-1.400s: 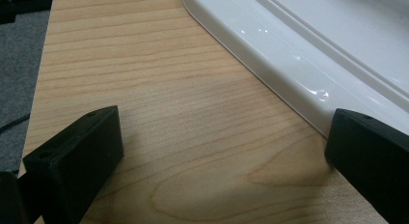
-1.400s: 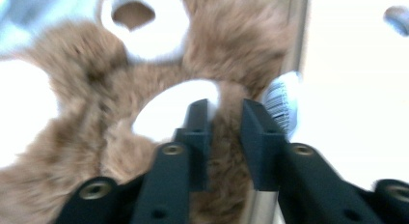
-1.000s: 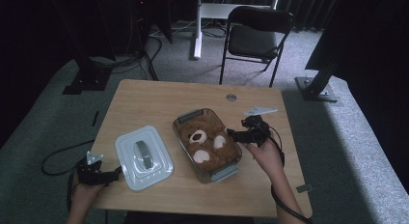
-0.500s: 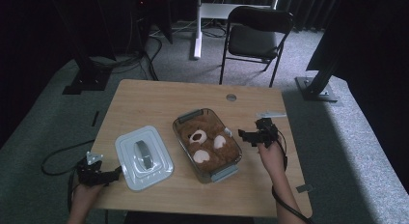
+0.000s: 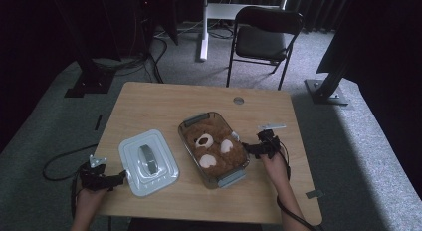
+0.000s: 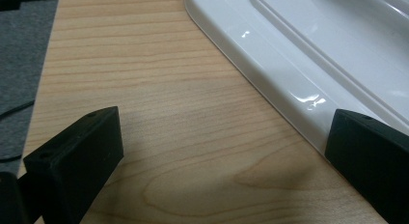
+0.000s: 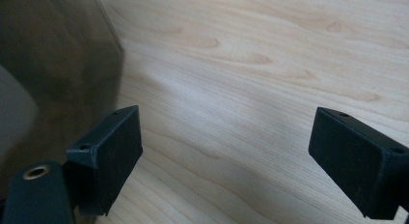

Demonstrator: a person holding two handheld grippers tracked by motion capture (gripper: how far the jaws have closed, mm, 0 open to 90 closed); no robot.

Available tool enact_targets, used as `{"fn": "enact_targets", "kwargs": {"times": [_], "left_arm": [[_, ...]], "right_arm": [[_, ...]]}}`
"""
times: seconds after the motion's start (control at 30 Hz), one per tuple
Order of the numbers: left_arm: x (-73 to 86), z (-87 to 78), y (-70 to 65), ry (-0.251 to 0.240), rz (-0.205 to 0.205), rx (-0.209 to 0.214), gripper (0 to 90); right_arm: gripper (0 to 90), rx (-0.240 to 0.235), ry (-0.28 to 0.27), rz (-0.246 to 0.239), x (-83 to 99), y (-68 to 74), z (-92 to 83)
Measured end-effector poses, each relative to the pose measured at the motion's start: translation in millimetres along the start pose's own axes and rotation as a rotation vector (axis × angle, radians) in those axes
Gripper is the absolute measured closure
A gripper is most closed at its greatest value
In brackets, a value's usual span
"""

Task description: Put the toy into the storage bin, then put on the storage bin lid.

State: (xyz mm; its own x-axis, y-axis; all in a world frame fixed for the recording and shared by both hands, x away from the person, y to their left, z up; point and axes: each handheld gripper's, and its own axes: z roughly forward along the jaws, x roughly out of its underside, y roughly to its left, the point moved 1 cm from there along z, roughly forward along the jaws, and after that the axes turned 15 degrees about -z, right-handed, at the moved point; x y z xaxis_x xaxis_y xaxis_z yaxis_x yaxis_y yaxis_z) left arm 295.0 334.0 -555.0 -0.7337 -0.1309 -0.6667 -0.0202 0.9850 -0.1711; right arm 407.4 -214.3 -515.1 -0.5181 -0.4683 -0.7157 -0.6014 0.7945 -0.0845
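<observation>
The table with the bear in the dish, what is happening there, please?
A person sits at a wooden table with a two-jaw gripper in each hand. A brown teddy bear lies in a clear container, and its white lid rests on the table beside it. The left gripper is open at the lid's edge. The right gripper is open beside the container's right side. Neither holds anything.

Pale wooden table (image 5: 164, 104) bearing a white lid (image 5: 148, 162) beside a glass dish (image 5: 231, 177).
</observation>
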Motion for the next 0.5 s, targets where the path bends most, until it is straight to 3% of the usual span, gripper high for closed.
{"fn": "enact_targets", "kwargs": {"times": [0.17,0.27,0.4,0.5], "left_arm": [[-4.0,-4.4,-9.5,0.024,-0.003,0.029,0.5],[-5.8,-7.6,-20.8,0.016,0.026,0.038,0.5],[-9.2,-11.1,-34.9,0.012,0.025,0.111,0.5],[-12.0,-12.5,-46.3,0.006,0.042,0.130,0.5]], "right_arm": [[10.8,0.007,-0.010,-0.005,2.4,1.1,5.1],[10.8,0.006,-0.028,-0.007,3.0,1.2,6.1],[10.8,0.003,-0.031,-0.004,5.1,1.7,9.9],[10.8,-0.001,-0.016,-0.011,7.1,4.2,14.7]]}}
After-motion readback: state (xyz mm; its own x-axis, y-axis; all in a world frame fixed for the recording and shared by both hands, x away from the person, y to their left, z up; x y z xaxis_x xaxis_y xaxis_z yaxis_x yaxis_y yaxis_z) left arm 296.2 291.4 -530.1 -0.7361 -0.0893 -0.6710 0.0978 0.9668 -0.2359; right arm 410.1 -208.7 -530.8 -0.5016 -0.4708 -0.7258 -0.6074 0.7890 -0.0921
